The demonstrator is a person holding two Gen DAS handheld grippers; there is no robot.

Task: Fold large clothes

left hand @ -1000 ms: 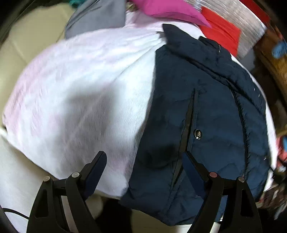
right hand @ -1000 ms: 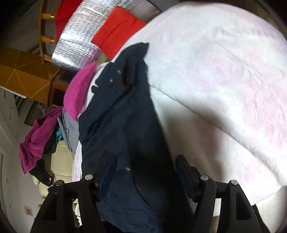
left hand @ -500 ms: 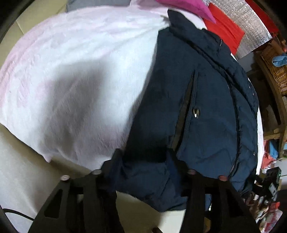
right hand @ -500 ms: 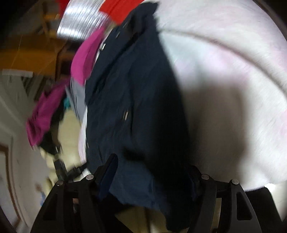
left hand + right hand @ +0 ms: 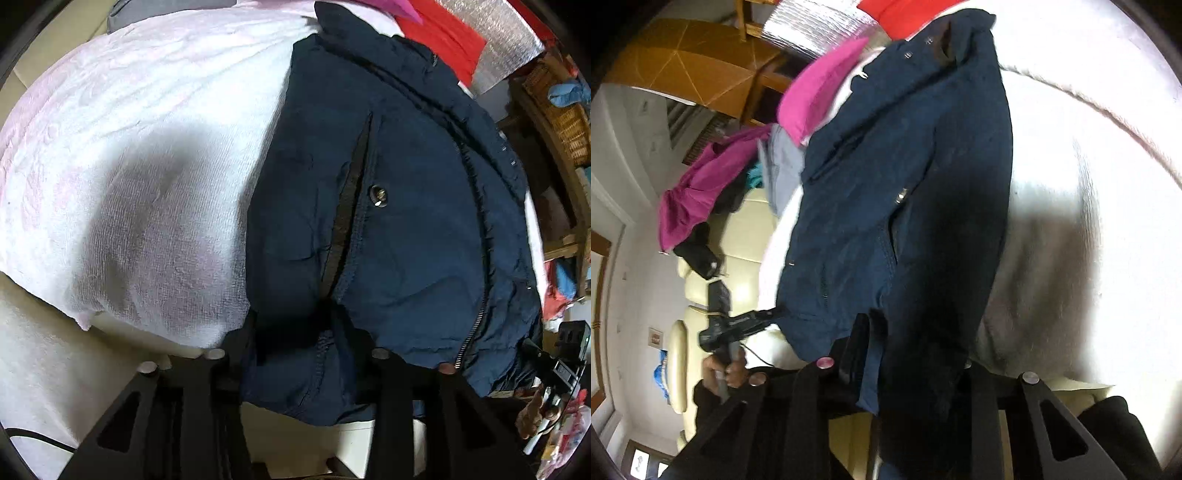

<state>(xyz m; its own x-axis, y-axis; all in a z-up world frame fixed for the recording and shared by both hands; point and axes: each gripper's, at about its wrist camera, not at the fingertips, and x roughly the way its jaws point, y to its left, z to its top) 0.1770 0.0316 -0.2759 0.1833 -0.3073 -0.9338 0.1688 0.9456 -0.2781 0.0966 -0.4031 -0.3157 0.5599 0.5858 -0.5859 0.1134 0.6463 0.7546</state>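
A navy padded jacket (image 5: pixel 406 221) lies front up on a white and pale pink blanket (image 5: pixel 147 147), its zip and a pocket snap showing. My left gripper (image 5: pixel 297 339) is at the jacket's near hem, its jaws closing with bunched hem fabric pressed between them. In the right wrist view the jacket (image 5: pixel 886 166) runs away from me along the blanket (image 5: pixel 1089 184). My right gripper (image 5: pixel 908 354) is closing on another part of the hem. Dark cloth drapes over and hides its right finger. A hand (image 5: pixel 727 369) holding the other gripper shows at the left.
Behind the jacket's collar lie a pink garment (image 5: pixel 820 92), a magenta garment (image 5: pixel 701 192) and a grey one (image 5: pixel 779 166). A red cloth (image 5: pixel 443 33) rests on a silver foil mat (image 5: pixel 509 40). The cream sofa (image 5: pixel 701 295) carries it all. A wicker basket (image 5: pixel 561 110) stands to the right.
Both grippers came down and forward from open above the jacket to its near hem. Their jaws narrowed, and hem fabric now sits bunched between them.
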